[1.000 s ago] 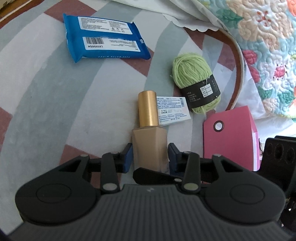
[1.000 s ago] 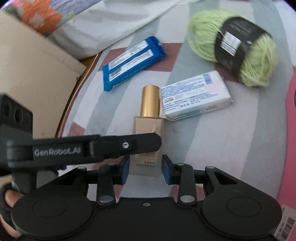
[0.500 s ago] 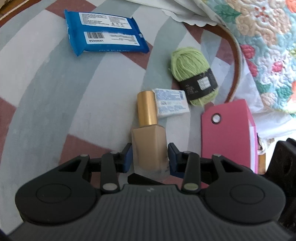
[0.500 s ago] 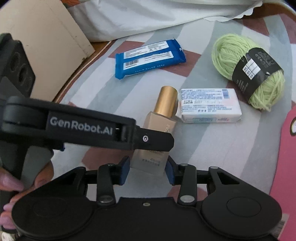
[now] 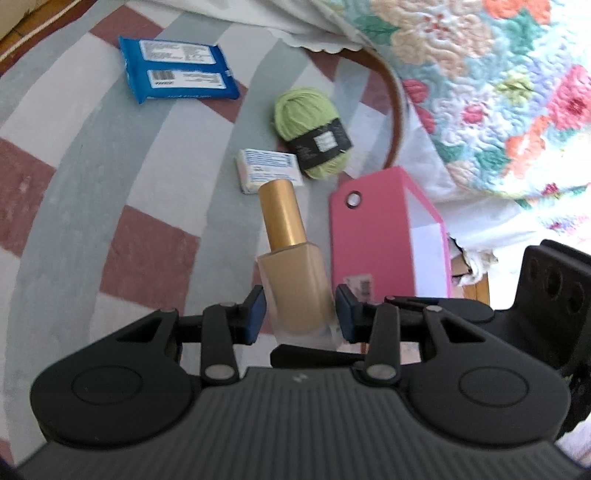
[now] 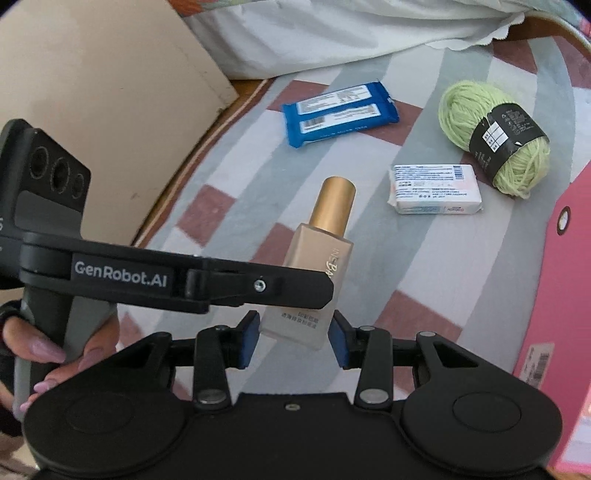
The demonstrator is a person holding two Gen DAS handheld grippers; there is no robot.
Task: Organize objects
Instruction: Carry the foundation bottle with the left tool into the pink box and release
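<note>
A beige foundation bottle with a gold cap [image 5: 291, 273] [image 6: 317, 269] is held off the rug between the pads of both grippers. My left gripper [image 5: 300, 317] is shut on its base, and its finger [image 6: 207, 286] crosses the bottle in the right wrist view. My right gripper [image 6: 291, 338] is shut on the same base. A pink box [image 5: 384, 240] [image 6: 561, 280] lies just right of the bottle. A white soap packet [image 5: 267, 173] [image 6: 434, 188], a green yarn ball [image 5: 314, 131] [image 6: 495, 136] and a blue wipes pack [image 5: 177, 72] [image 6: 338, 112] lie on the rug beyond.
The striped grey, white and maroon rug [image 5: 110, 177] covers the floor. A floral quilt [image 5: 498, 85] hangs at the right and a white sheet [image 6: 351, 33] at the back. A beige board [image 6: 103, 92] stands at the left. A person's hand [image 6: 48, 354] holds the left gripper's handle.
Both grippers have lifted the bottle off the rug and carried it up and toward the pink box. The soap packet, yarn and wipes have stayed in place.
</note>
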